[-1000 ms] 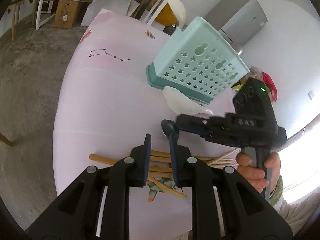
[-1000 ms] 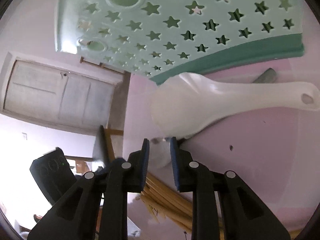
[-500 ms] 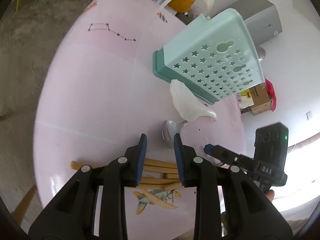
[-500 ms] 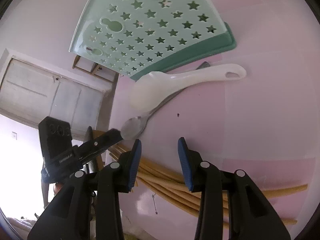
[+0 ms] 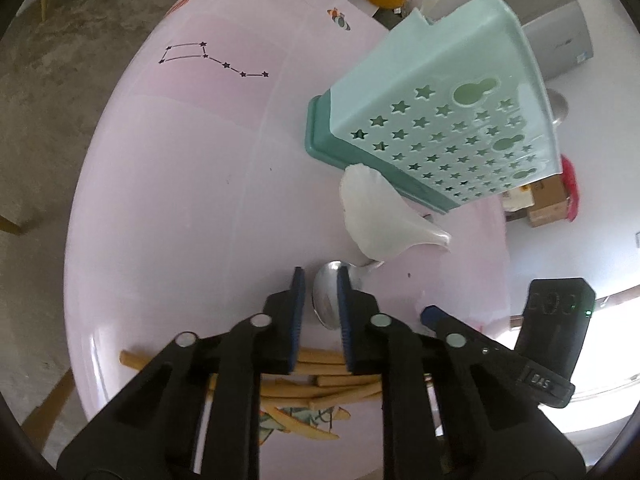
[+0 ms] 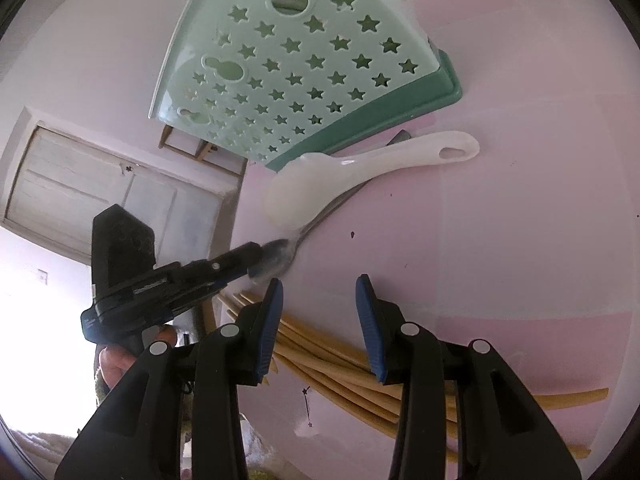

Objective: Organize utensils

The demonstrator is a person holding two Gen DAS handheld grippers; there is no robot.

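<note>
Your left gripper (image 5: 320, 308) is hanging over the bowl of the metal spoon (image 5: 326, 300) with its jaws narrowed; they have just been closing, the bowl is between them, and whether the pads are already pressing on it I cannot tell. That spoon is lying near the middle of the pink tablecloth (image 5: 168, 200), its handle running under the white rice paddle (image 6: 360, 172), which is resting against the base of the mint star-holed utensil holder (image 6: 304, 68) (standing toward the surface's far edge). Wooden chopsticks (image 6: 340, 364) are lying in a loose bundle by the near edge. Your right gripper (image 6: 319, 320) is hovering half open above them, empty. You are picking up the spoon, it seems; next you are needing a firm pinch, then a slide clear of the paddle before lifting toward the holder.
</note>
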